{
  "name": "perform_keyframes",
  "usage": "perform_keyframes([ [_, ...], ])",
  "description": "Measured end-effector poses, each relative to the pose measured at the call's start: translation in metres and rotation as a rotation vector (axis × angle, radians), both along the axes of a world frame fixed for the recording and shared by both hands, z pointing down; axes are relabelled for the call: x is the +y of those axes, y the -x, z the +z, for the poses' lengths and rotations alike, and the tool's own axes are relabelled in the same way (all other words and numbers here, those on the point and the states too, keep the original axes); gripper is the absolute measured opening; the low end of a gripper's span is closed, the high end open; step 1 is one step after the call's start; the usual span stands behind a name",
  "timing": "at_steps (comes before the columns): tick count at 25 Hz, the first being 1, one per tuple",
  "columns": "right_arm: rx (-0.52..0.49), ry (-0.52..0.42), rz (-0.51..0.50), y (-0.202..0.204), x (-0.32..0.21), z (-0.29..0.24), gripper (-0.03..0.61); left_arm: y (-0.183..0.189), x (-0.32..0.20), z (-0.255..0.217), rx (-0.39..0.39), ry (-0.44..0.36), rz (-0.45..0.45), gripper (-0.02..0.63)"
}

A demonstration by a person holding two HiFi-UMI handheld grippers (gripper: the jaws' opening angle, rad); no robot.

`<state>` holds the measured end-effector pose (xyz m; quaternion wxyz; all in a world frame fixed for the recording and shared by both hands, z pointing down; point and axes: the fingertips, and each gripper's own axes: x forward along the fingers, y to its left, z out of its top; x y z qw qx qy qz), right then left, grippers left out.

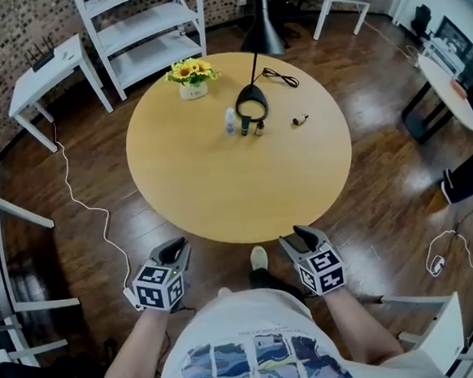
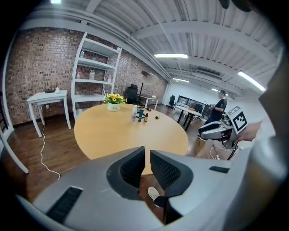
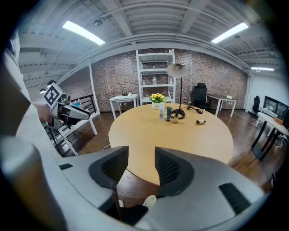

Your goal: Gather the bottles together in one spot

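Three bottles (image 1: 244, 124) stand in a tight cluster towards the far side of the round desk (image 1: 237, 192), just in front of the ringed foot of the lamp (image 1: 252, 107). One small bottle (image 1: 300, 120) lies on its side apart from them, off to their right. That stray looks like the only piece left to bring in.

Both grippers hang off the near edge of the desk, well away from all of it. The left gripper (image 1: 174, 248) has its jaws pressed together with nothing between them. The right gripper (image 1: 304, 234) has its jaws parted and empty.

The right gripper seems the natural one for the fetch, being on the stray's side and ready to take something. It should come in over the bare desk and set the jaws across the bottle's narrow width, not along its length, because a round body lying flat will likely roll away from a skewed pinch. The pads belong on the body rather than the cap.

The bottle should be lifted clear before it travels left, keeping off the black cable (image 1: 281, 77) behind it. It is best set down just beside the cluster's right end, not in among the bottles — a nudge there could topple the three that stand. The left gripper has no part in this reach.
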<state>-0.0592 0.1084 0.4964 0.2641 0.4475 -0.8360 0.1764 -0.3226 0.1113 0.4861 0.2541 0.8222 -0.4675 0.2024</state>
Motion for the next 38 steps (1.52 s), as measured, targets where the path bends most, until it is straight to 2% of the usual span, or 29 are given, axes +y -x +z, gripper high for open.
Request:
perform_keyframes([
  [5,0.028,0.000,0.003,0.006,0.018,-0.003,0.208,0.008,0.016,-0.003,0.062,-0.027,-0.001,0.037],
  [8,0.043,-0.009,0.017,-0.001,0.016,-0.007,0.207,0.003,0.016,-0.003,0.064,-0.037,0.023,0.037],
  [15,0.005,0.020,0.107,-0.048,-0.039,0.002,0.207,-0.021,-0.010,0.000,0.039,-0.050,0.073,0.037],
  [20,-0.048,0.039,0.193,-0.098,-0.129,0.012,0.207,-0.046,-0.047,-0.001,0.028,-0.034,0.078,0.037],
  [25,-0.072,0.056,0.248,-0.144,-0.245,0.036,0.207,-0.071,-0.103,-0.008,-0.001,-0.019,0.030,0.037],
  [32,-0.198,0.164,0.391,-0.189,-0.381,0.091,0.207,-0.114,-0.150,-0.009,-0.097,0.028,0.039,0.037],
  [36,-0.259,0.171,0.472,-0.207,-0.448,0.119,0.207,-0.134,-0.177,-0.006,-0.118,0.030,0.009,0.037],
  [38,-0.313,0.173,0.545,-0.215,-0.474,0.129,0.207,-0.142,-0.181,0.000,-0.132,0.041,0.001,0.037],
])
